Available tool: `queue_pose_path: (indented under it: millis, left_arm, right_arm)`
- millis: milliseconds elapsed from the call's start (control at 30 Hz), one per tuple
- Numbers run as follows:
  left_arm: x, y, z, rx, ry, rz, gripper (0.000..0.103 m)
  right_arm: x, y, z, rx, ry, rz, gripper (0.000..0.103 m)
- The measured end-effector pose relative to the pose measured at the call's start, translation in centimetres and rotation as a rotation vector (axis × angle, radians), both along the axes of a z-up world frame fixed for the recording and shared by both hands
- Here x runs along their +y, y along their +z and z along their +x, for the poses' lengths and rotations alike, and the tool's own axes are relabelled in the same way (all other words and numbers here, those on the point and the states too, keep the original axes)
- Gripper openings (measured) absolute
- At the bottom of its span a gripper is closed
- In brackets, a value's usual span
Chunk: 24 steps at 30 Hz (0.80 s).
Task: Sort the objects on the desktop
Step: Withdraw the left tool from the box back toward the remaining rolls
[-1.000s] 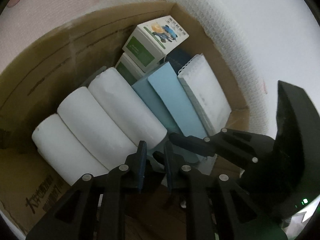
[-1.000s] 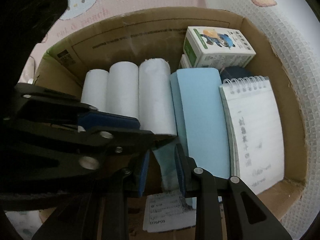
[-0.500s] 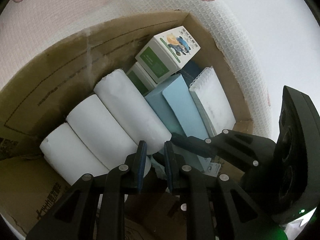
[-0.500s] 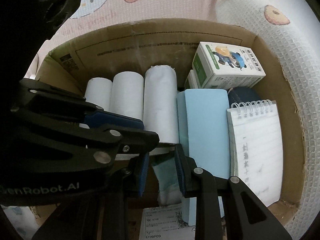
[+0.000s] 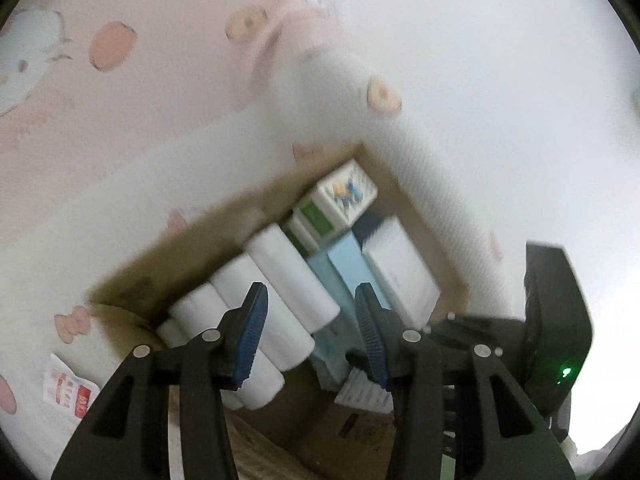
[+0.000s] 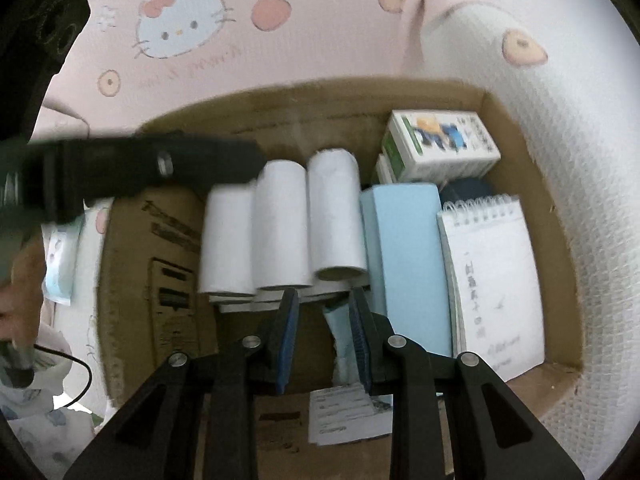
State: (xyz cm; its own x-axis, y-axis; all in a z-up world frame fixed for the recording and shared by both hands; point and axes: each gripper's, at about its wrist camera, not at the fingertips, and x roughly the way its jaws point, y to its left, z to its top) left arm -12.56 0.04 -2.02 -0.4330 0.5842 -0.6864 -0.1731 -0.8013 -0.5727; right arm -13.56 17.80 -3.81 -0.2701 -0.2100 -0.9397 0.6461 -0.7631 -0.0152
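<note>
An open cardboard box holds three white rolls side by side, light blue packs, a spiral notepad and a green-and-white carton. My left gripper hangs above the box's near edge; its jaws are opening wide with nothing between them, and the rolls lie well below. My right gripper points down into the box. Its jaws stand nearly together and grip nothing. A pale teal packet lies on the box floor beneath them.
A printed paper slip lies on the box floor. The box sits on a pink cartoon-print cloth, with a white waffle blanket along its right side. A small red-and-white sachet lies outside the box. A hand shows at the left edge.
My left gripper has risen and drawn back from the box, and its jaws have spread from a narrow gap to wide. My right gripper has lifted slightly. The box contents have not shifted.
</note>
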Motion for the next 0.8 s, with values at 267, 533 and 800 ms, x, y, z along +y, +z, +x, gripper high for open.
queue_pose_path:
  millis: [267,533,800]
  left_arm:
    - [-2.0,0.5,0.8,0.162,0.136,0.054,0.014]
    - [-6.4,1.5,6.9,0.338,0.265,0.117,0.013]
    - [-11.7,-1.0,11.6,0.289,0.428,0.053,0.013]
  right_arm:
    - [-2.3,1.5,1.2,0.037,0.048,-0.010,0.023]
    - [-4.7,0.9,3.2,0.045,0.063,-0.031,0.023]
    - [-7.2,3.6,6.6,0.146,0.141,-0.135,0.023]
